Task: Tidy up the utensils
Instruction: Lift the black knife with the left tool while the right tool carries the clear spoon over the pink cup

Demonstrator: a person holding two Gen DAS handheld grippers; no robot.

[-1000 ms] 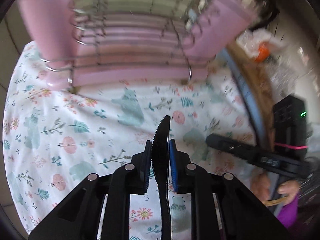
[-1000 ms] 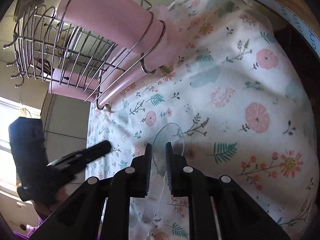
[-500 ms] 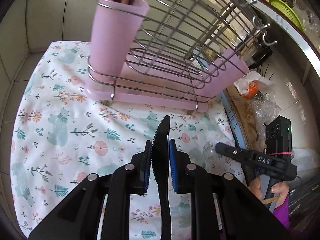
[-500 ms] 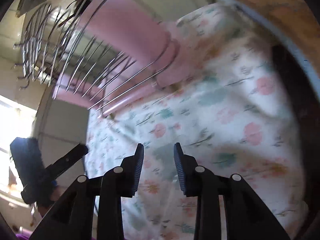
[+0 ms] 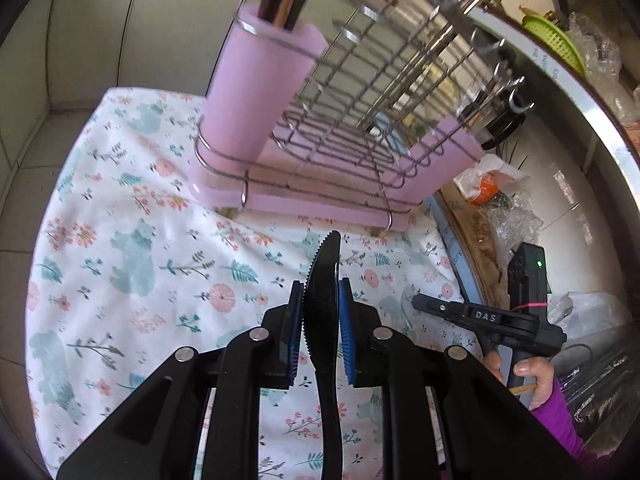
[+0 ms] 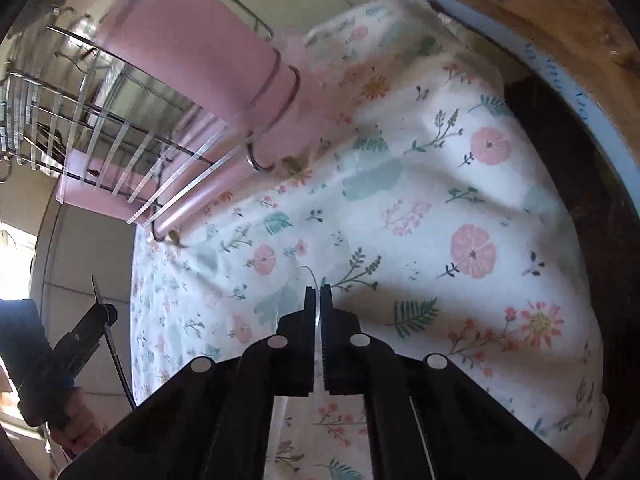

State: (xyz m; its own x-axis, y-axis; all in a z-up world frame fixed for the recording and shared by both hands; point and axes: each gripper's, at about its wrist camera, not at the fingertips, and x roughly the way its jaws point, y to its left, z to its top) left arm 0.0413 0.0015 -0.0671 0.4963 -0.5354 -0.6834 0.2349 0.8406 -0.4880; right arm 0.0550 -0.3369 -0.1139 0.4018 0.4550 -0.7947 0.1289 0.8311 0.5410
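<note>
My left gripper (image 5: 319, 286) is shut on a black serrated plastic knife (image 5: 325, 258), its blade pointing toward the wire utensil rack (image 5: 360, 92). The rack's near pink cup (image 5: 260, 92) holds dark handles. In the right wrist view my right gripper (image 6: 318, 292) is shut on a clear plastic spoon (image 6: 317, 322), seen edge-on as a thin line between the pads, low over the floral cloth (image 6: 440, 184). The rack's other pink cup (image 6: 192, 60) stands up and to the left. The left gripper (image 6: 105, 312) with the knife (image 6: 114, 350) shows at the lower left.
The right gripper (image 5: 418, 302) is held by a hand in a purple sleeve (image 5: 556, 412) at the right. Beyond the cloth's right edge lie plastic bags (image 5: 516, 224) and an orange item (image 5: 486, 192). A green basket (image 5: 556, 38) sits on the counter above.
The left gripper with the knife has drawn back and up, so the rack shows whole. The right jaws opened wide, then shut with the clear spoon now edge-on.
</note>
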